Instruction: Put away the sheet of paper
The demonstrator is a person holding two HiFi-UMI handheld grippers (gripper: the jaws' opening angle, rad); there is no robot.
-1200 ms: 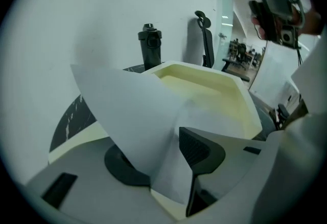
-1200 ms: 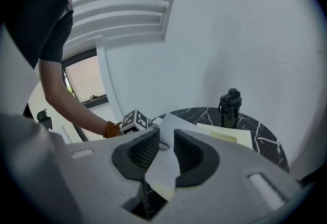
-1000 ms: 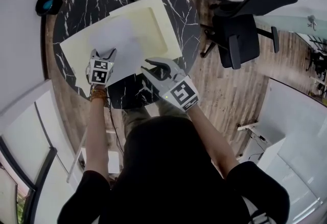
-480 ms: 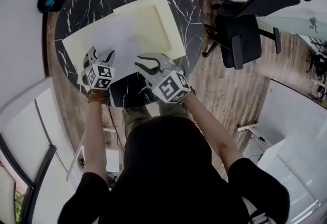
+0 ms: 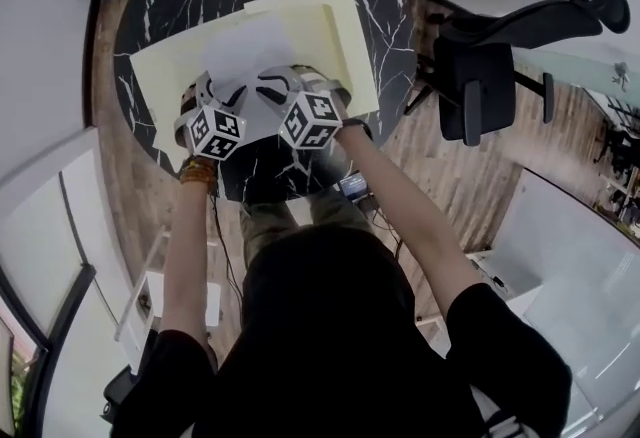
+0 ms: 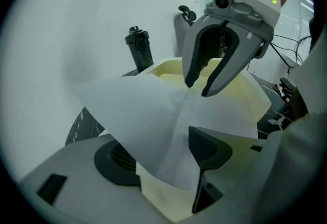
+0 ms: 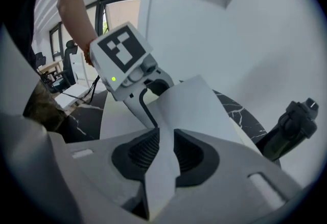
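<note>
Left gripper jaws just sprung wide, thin white paper sheet loose between. Right gripper jaws pinch near edge over open pale-yellow card folder: handover done.

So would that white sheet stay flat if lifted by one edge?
Probably not: the sheet of paper bends and creases where the right gripper pinches it, so floppy. Its thin edge there suggests light and easily torn.

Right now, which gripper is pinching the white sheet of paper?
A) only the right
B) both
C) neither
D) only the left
A: the right gripper has its pads shut on the sheet of paper; the left gripper stands wide open around it.
</note>
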